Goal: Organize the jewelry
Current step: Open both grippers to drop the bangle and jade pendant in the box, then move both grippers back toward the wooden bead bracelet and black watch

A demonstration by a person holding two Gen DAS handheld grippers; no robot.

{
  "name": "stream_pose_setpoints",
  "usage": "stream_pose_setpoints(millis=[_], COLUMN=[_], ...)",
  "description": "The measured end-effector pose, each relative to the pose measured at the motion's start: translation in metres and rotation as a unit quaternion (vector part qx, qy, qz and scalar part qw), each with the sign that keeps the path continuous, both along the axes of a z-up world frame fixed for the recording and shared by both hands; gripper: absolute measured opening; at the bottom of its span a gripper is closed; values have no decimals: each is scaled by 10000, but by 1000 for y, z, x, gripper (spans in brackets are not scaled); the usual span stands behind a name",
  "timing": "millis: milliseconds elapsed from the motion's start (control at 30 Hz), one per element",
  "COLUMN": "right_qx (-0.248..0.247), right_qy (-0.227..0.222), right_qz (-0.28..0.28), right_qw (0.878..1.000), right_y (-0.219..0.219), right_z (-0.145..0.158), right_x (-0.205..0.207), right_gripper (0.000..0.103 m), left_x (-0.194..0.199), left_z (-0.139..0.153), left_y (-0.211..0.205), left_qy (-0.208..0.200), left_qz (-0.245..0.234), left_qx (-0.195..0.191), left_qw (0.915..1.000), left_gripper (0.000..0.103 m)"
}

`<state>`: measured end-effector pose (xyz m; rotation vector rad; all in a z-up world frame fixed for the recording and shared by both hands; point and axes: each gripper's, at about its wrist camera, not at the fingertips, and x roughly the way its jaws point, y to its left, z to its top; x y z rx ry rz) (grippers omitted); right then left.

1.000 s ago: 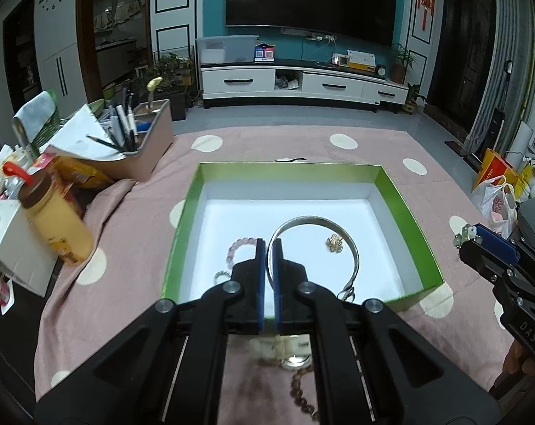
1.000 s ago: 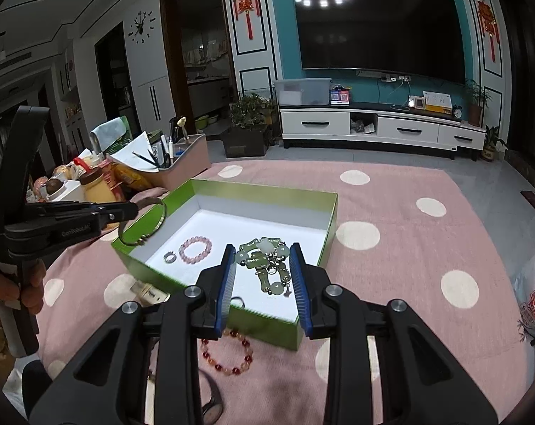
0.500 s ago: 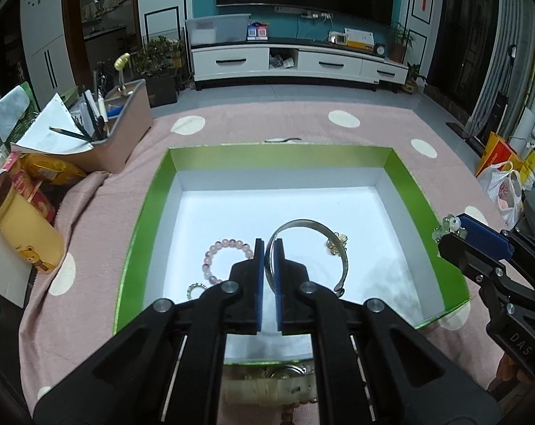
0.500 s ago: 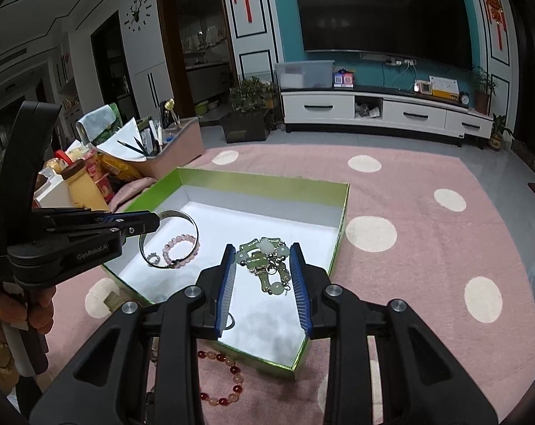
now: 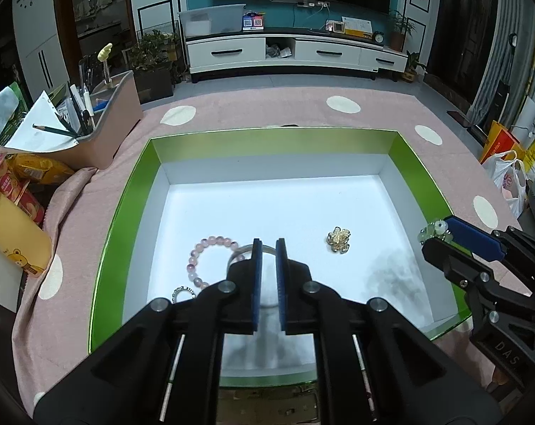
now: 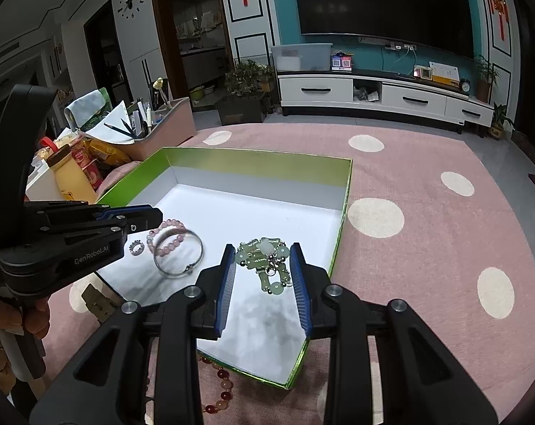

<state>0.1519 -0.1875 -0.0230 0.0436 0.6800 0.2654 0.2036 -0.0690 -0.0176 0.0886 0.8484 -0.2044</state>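
Note:
A green box with a white floor (image 5: 132,191) (image 6: 253,156) lies on the pink spotted cloth. In it lie a pink bead bracelet (image 5: 196,258) (image 6: 173,239), a small silver ring (image 5: 183,292) (image 6: 137,247), a gold flower brooch (image 5: 338,239) and a silver bangle (image 6: 178,256), which rests on the floor partly over the pink bracelet. My left gripper (image 5: 267,248) (image 6: 150,214) hovers over the bangle with its jaws slightly apart and empty. My right gripper (image 6: 263,258) (image 5: 440,230) is shut on a green jade necklace (image 6: 267,262), held over the box's right side.
A red and amber bead bracelet (image 6: 221,386) lies on the cloth in front of the box. A pen holder (image 5: 101,127), snack packets (image 5: 30,173) and a yellow bottle (image 6: 70,173) stand at the left. A watch-like piece (image 6: 97,301) lies by the box's near left corner.
My left gripper moved forward over the box, opened and let go of the silver bangle, which now lies on the box floor. My right gripper still holds the jade necklace.

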Motion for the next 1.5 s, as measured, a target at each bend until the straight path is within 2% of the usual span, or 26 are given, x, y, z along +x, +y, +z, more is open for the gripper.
stream_pose_setpoints(millis=[133,200,233,333,400,533,600,667,733,800,933,1500], right_qx=[47,90,117,148,174,228,252,281,269,245,260,269], right_qy=[-30,-38,-50,-86,-91,-110,-100,-77,-40,-3,72,6], right_qz=[-60,-96,-103,-120,-134,-197,-253,-307,-364,-397,-433,-360], right_qw=[10000,9999,9999,9998,9997,9995,9993,9991,9990,9989,9987,9990], right_y=[-3,-5,-6,-8,-10,-14,-16,-18,-19,-19,-20,-13], right_z=[2,4,5,9,12,18,20,23,25,26,31,49], right_x=[-1,-4,-6,-11,-16,-27,-33,-40,-48,-54,-68,-120], right_gripper=[32,41,43,44,49,58,66,74,79,86,92,93], left_x=[0,-1,-2,-6,-9,-20,-25,-31,-37,-45,-58,-119], left_z=[3,4,5,9,12,19,22,25,29,33,40,60], left_y=[0,1,1,1,2,2,3,4,5,7,9,20], left_qy=[-25,-37,-44,-103,-127,-234,-269,-301,-335,-372,-412,-616], left_qz=[0,13,14,8,8,21,31,68,79,127,149,267], left_qx=[14,14,-2,12,5,32,41,76,90,112,126,209], left_qw=[10000,10000,10000,9999,9999,9997,9996,9995,9994,9992,9990,9975], left_gripper=[9,19,28,37,46,72,76,88,89,96,99,101])
